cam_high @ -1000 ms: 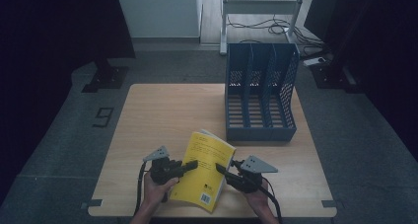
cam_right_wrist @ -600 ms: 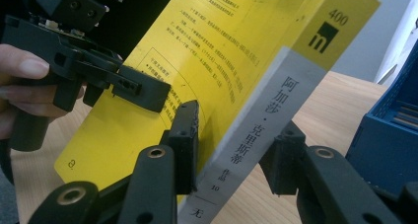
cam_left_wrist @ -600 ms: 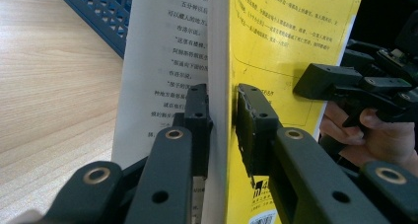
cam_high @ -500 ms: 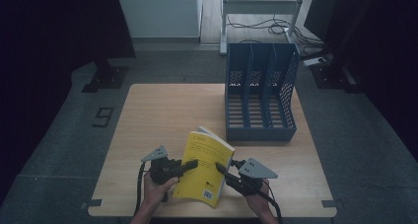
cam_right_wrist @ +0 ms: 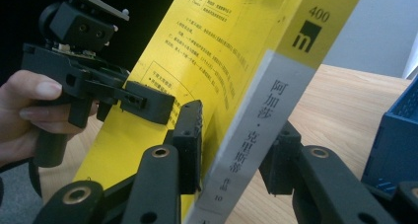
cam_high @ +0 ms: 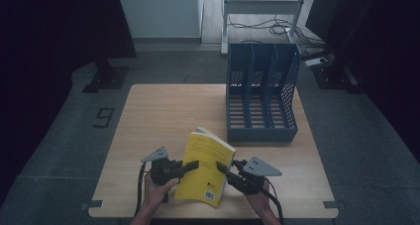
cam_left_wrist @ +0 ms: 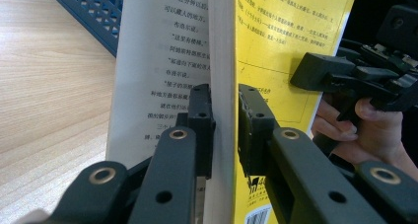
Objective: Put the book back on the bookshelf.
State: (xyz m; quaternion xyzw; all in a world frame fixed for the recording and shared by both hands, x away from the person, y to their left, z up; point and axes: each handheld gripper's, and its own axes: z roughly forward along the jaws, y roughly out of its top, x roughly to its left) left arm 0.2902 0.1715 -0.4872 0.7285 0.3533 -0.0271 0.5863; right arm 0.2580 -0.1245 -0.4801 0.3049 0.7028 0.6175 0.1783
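Observation:
A yellow paperback book [cam_high: 205,165] stands tilted up off the wooden table [cam_high: 163,116] near its front edge, held from both sides. My left gripper [cam_high: 193,164] is shut on the book's [cam_left_wrist: 276,41] page edge, its jaws [cam_left_wrist: 224,130] pressing the pages and the yellow cover. A white page [cam_left_wrist: 157,61] flares out to the left. My right gripper [cam_high: 220,166] is shut on the spine side of the book [cam_right_wrist: 222,61], one jaw on the cover and one behind the grey spine [cam_right_wrist: 256,135]. Both grippers' jaws have just been closing on the book.
A blue three-slot file organizer [cam_high: 262,93] stands at the table's back right, slots facing the person. Bare wood lies to the left and behind the book. Dark floor surrounds the table, with a white cabinet [cam_high: 158,9] and cables [cam_high: 267,24] beyond.
The book has tipped up from lying nearly flat to a steeper, more upright tilt. Both hands have stayed close to the same spot on either side of it.

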